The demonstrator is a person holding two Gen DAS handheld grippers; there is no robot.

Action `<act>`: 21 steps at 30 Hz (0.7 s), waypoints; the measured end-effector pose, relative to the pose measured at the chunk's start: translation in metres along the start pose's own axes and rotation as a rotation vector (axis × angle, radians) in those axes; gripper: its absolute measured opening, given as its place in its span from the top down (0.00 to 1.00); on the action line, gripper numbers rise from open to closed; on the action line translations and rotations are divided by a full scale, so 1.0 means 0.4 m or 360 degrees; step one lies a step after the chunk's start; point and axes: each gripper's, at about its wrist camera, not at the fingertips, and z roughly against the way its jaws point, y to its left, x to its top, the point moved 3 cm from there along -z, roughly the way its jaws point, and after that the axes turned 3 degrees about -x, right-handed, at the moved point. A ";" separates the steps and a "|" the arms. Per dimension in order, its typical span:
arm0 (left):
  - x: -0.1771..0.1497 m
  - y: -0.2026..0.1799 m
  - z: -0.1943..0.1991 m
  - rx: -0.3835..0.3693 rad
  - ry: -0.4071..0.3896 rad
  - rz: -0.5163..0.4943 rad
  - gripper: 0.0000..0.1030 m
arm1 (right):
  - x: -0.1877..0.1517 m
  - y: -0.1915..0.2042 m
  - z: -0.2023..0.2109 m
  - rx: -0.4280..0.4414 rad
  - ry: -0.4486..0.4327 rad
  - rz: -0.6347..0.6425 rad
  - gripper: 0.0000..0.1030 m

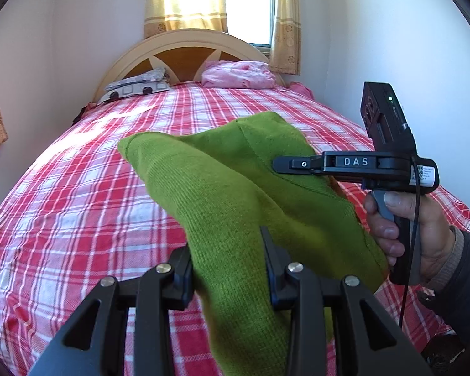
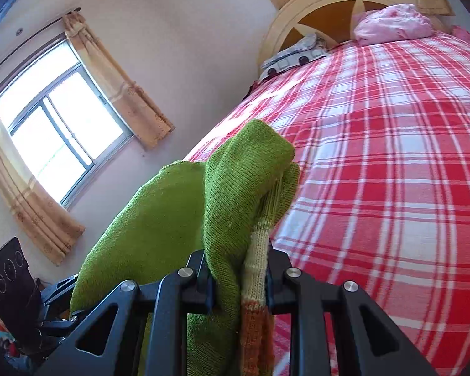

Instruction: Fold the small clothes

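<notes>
The green knitted garment hangs above the red-and-white plaid bed; left gripper and right gripper each have jaws clamped on it — keep it taut; lay it toward twelve o'clock.

The knit garment hangs above the bed, stretched between the left gripper at the near side and the right gripper to its right. Behind them, at the headboard, a folded bundle lies left and a pillow right. The window sits behind the headboard.
</notes>
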 end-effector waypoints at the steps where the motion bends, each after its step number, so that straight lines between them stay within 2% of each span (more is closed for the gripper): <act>1: -0.006 0.009 0.009 0.0018 -0.0003 -0.0004 0.65 | -0.002 0.014 -0.011 0.0014 0.0009 0.0007 0.77; 14: -0.085 0.131 0.092 0.0162 0.0007 0.0043 0.65 | -0.041 0.184 -0.163 0.0140 0.0163 0.0113 0.77; 21: -0.124 0.200 0.128 0.0221 0.0004 0.0121 0.65 | -0.056 0.257 -0.251 0.0178 0.0248 0.0153 0.77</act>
